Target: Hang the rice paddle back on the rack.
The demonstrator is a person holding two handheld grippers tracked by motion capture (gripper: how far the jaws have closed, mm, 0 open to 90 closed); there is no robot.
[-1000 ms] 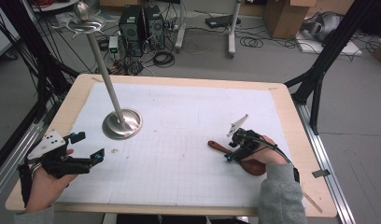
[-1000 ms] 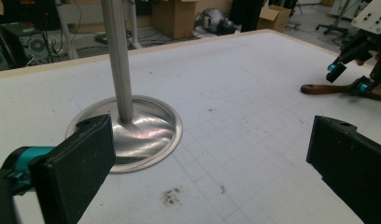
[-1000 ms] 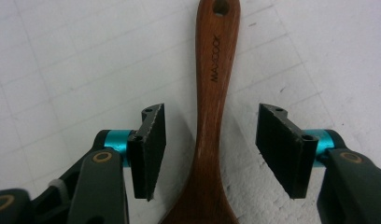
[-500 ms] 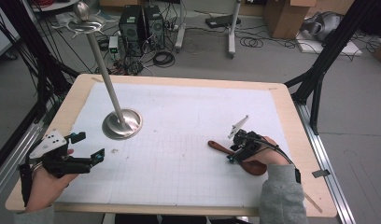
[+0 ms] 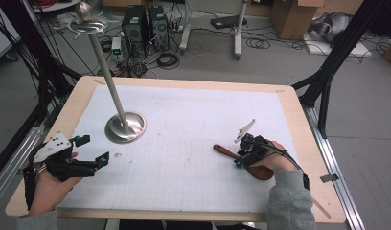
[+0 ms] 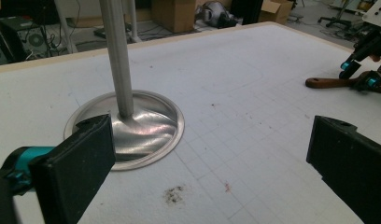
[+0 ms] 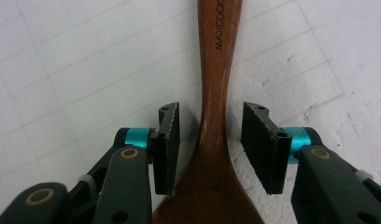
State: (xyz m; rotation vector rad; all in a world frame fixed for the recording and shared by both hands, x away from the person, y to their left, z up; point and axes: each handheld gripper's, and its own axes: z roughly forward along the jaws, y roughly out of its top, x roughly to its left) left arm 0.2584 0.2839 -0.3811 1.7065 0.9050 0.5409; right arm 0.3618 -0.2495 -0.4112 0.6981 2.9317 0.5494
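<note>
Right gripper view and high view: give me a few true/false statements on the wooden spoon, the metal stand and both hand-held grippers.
1. The brown wooden spoon lies between the right hand-held gripper's jaws. True; the jaws have just been closing around its neck, with gaps on both sides.
2. The spoon is lifted off the table. False; it lies flat on the white gridded mat.
3. The left hand-held gripper stands open with nothing between its jaws. True.
4. The silver metal stand with a round base lies tipped over. False; it stands on its base, pole rising.
5. The left hand-held gripper touches the stand's base. False; in the high view it sits apart, nearer the table's edge.
</note>
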